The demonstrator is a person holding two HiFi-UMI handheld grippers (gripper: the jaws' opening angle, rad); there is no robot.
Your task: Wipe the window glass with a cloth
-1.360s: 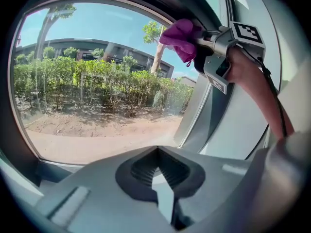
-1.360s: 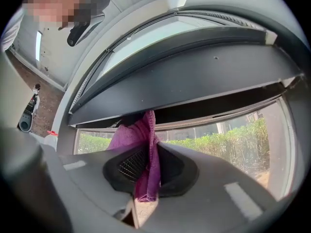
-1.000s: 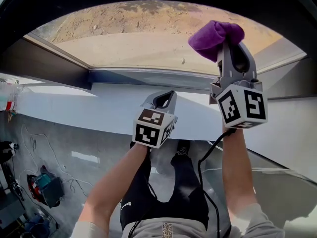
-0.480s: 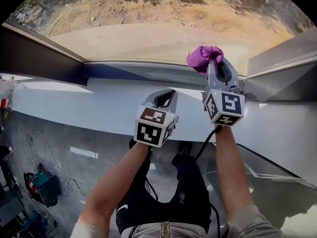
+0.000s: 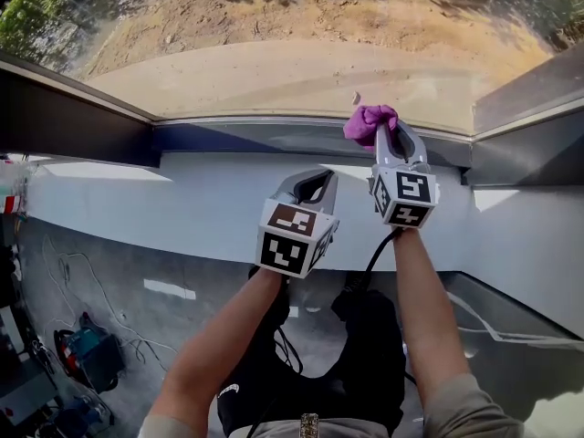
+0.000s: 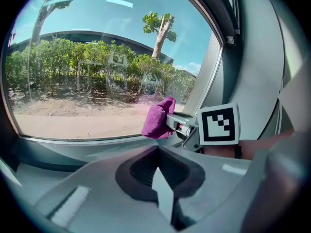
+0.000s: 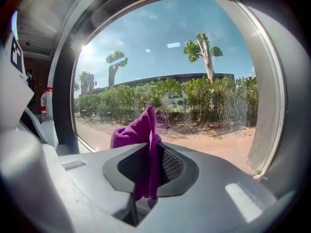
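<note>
Since a second ago: right gripper (image 5: 391,140) and cloth (image 5: 370,121) have come down from high on the window glass (image 5: 274,71) to its lower edge; left gripper (image 5: 308,185) has kept roughly its place. Right gripper: jaws closed tight on the purple cloth (image 7: 138,130), one fold pinched between them, the bunched remainder standing out beyond the tips. Cloth end sits at the glass just above the bottom frame rail (image 5: 246,135); actual contact with the pane cannot be confirmed. Left gripper (image 6: 163,188): jaws together, nothing between them, held to the left of the right gripper and further back from the glass, over the white sill (image 5: 182,199). From the left gripper view, the cloth (image 6: 158,119) and the right gripper (image 6: 182,125) lie ahead and to the right, with the pane (image 6: 87,72) beyond. Marker cube (image 5: 294,237) on the left gripper and another (image 5: 404,199) on the right, each behind its jaws. Black cable (image 5: 376,249) runs back from the right gripper along the forearm. Beyond the glass (image 7: 194,81): sandy ground, hedge, trees. Bottle (image 7: 46,103), white with red cap, far left of the right gripper. Floor (image 5: 137,272) below both grippers, grey, with loose wires.
</note>
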